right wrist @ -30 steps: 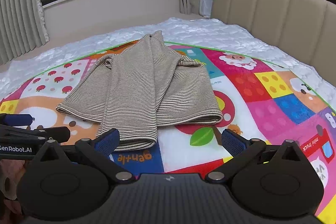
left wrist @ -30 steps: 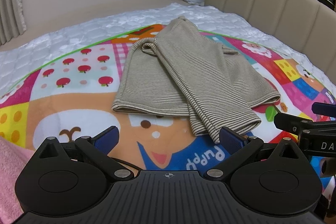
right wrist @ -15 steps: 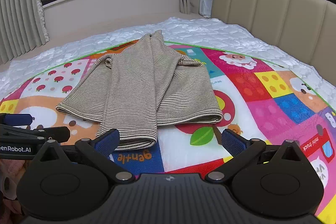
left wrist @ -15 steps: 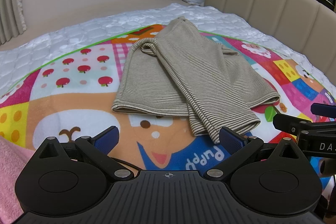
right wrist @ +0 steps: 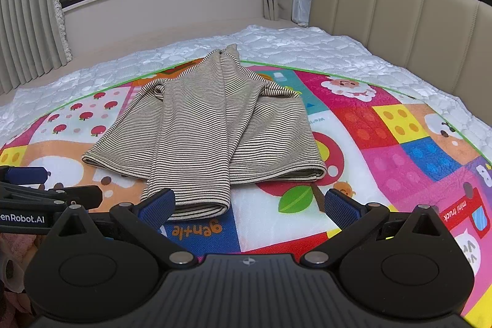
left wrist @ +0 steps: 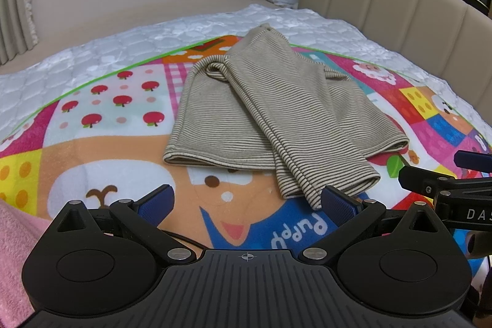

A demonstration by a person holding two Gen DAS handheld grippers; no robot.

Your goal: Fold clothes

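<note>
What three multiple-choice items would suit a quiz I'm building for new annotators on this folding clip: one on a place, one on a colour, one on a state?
1. Where does the striped garment lie?
A. On the colourful cartoon mat
B. Draped over the beige headboard
C. On the window ledge

2. What colour are the pads on the gripper fingers?
A. Red
B. Blue
C. Green

3. What state is the right gripper in?
A. Shut on the garment
B. Shut on nothing
C. Open, holding nothing

Answers: 1 A, the garment rests flat on the mat, mostly within its green border. 2 B, both wrist views show blue pads at the fingertips. 3 C, its fingers stand wide apart with only mat and the garment's near hem between them; the left gripper is likewise open.
</note>
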